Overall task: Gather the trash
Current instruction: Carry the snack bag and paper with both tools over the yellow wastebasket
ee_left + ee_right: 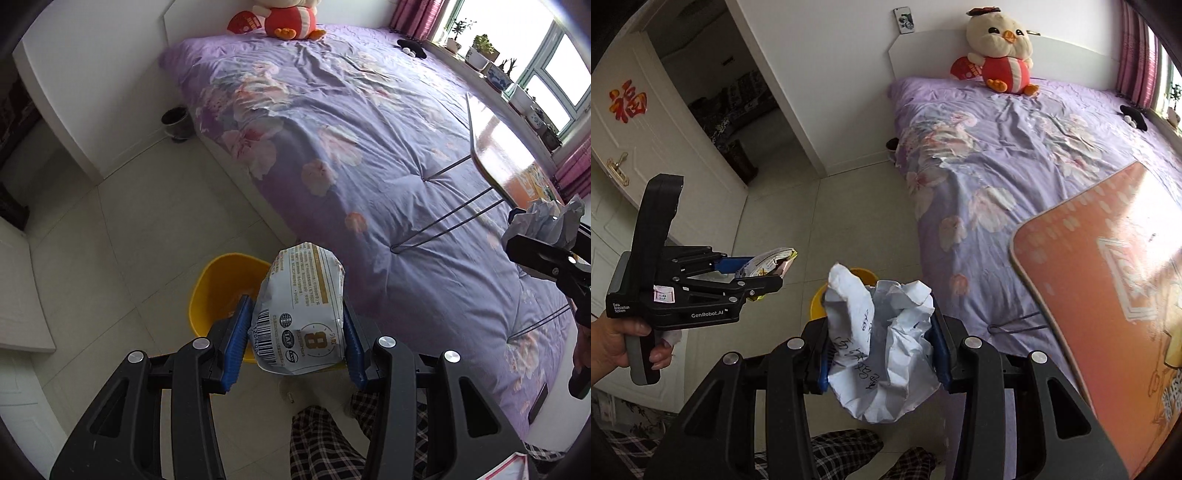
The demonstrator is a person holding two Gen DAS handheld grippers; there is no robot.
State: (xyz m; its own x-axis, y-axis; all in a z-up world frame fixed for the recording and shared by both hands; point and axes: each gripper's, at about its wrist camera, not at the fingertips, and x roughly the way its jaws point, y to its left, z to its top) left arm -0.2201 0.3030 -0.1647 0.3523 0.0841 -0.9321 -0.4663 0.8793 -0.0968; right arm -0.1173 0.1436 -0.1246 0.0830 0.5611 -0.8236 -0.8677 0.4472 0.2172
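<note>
left gripper clamps a grey snack packet above the yellow bin. right gripper grips crumpled paper, bed alongside.

Both claws clamped, raised.

Yellow bin. Snack wrapper was pale grey-white with gold stripe, black barcode. Crumpled paper was white with dark handwriting. Bedspread was lilac with pink-white flowers. Worktop was orange, pale print. Plush chick was cream, red body. Gripper pads were blue.
</note>
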